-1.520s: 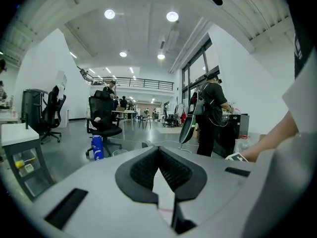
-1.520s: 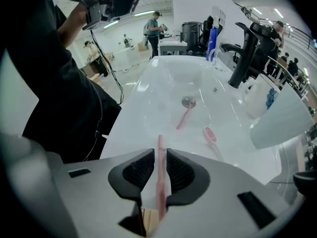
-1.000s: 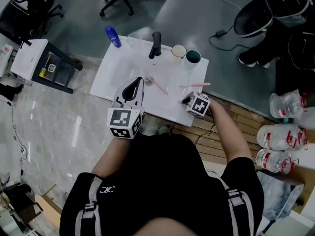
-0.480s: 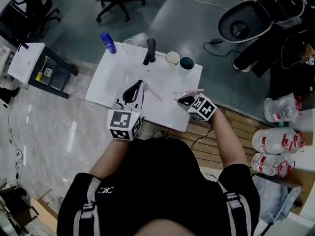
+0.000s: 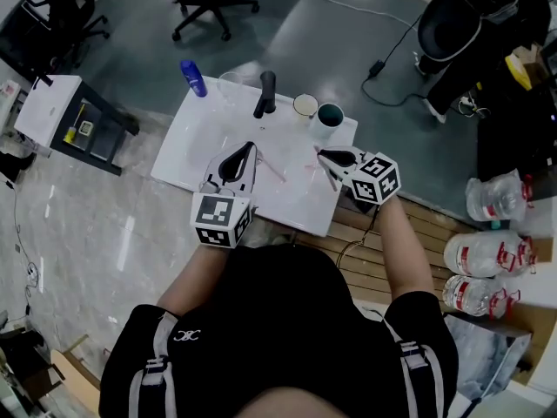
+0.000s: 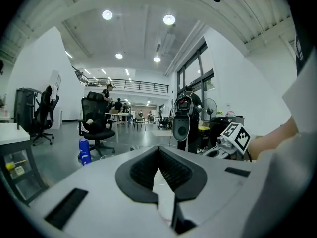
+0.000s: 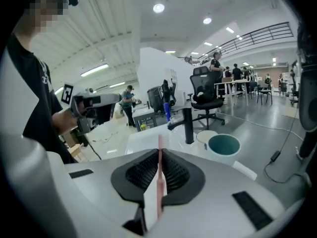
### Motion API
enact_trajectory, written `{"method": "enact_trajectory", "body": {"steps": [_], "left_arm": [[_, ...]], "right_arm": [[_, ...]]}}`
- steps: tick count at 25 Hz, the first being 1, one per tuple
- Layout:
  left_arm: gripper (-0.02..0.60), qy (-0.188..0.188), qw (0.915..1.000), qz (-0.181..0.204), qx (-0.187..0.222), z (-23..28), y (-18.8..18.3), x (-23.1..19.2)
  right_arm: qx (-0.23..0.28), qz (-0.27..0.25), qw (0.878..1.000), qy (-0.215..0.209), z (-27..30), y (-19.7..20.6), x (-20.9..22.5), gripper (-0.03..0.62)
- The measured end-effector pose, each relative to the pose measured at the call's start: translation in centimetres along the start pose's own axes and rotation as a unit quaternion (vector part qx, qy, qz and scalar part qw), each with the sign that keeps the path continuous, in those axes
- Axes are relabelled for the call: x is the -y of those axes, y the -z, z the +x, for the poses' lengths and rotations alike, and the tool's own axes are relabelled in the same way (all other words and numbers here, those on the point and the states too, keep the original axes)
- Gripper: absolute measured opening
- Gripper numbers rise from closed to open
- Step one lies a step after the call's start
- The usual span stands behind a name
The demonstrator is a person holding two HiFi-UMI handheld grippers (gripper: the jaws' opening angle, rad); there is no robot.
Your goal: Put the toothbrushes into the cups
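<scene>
Since a second ago, the right gripper [image 5: 326, 155] has lifted off the white table [image 5: 196, 151] and swung toward the cups, and the pink toothbrush [image 7: 160, 143] has turned from lying roughly level to standing along the jaw line. Its jaws are clamped on the handle; keep this grip firm until the brush is inside a cup. The teal cup [image 7: 224, 146] stands just ahead and to the right of the jaws, touching or nearly touching the cream cup [image 7: 205, 134], with the black tap [image 7: 187, 125] close on their left. Judged from this layout, the teal cup is the nearer target. Carry the brush over its mouth from the open right side, so that neither brush nor gripper strikes the tap. Centre the lower end over the opening before descending, as a contact on the rim is likely to tip a light cup. Which end of the brush points down cannot be read here, because the tip is blurred. Part the jaws only once the lower end sits well below the rim. The left gripper [image 5: 248, 150] waits over the table with its jaws together and nothing between them. A second toothbrush [image 5: 271, 165] lies on the table just beside its tip and is still to be placed.
</scene>
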State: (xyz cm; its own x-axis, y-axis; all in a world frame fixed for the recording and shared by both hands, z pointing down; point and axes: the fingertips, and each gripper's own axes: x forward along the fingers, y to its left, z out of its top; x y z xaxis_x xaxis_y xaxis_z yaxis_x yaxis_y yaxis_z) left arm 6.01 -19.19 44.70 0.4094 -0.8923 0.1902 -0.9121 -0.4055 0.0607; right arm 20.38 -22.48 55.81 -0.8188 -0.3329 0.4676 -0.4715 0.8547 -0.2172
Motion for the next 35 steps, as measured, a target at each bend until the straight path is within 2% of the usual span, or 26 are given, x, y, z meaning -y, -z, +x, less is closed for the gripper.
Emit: {"method": "enact_trajectory", "body": {"steps": [5, 9, 15, 18, 22, 27, 35], "left_arm": [[0.012, -0.004, 1.0000, 0.001, 0.002, 0.0, -0.1, -0.2], [0.012, -0.009, 1.0000, 0.001, 0.004, 0.1, -0.2, -0.3], [0.012, -0.012, 0.9999, 0.003, 0.005, 0.5, -0.3, -0.5], [0.012, -0.013, 0.9999, 0.004, 0.007, 0.9, -0.6, -0.6], [0.012, -0.015, 0.9998, 0.008, 0.011, 1.5, -1.1, -0.8], [0.012, -0.020, 0.9996, 0.011, 0.014, 1.8, -1.6, -1.2], [0.012, -0.025, 0.9995, 0.015, 0.014, 1.9, -1.9, -1.6]], "right_arm": [[0.074, 0.020, 0.996, 0.039, -0.9, -3.6, 1.9, 0.040], [0.146, 0.019, 0.987, 0.070, -2.2, -6.9, 3.0, 0.040], [0.262, 0.010, 0.950, 0.168, -5.2, -11.8, 6.1, 0.038], [0.296, 0.017, 0.935, 0.194, -6.0, -13.4, 7.5, 0.038], [0.327, 0.039, 0.925, 0.192, -6.0, -14.6, 9.3, 0.038], [0.338, 0.042, 0.910, 0.237, -5.9, -14.5, 12.0, 0.037], [0.322, 0.073, 0.902, 0.278, -4.8, -11.5, 14.9, 0.037]]}}
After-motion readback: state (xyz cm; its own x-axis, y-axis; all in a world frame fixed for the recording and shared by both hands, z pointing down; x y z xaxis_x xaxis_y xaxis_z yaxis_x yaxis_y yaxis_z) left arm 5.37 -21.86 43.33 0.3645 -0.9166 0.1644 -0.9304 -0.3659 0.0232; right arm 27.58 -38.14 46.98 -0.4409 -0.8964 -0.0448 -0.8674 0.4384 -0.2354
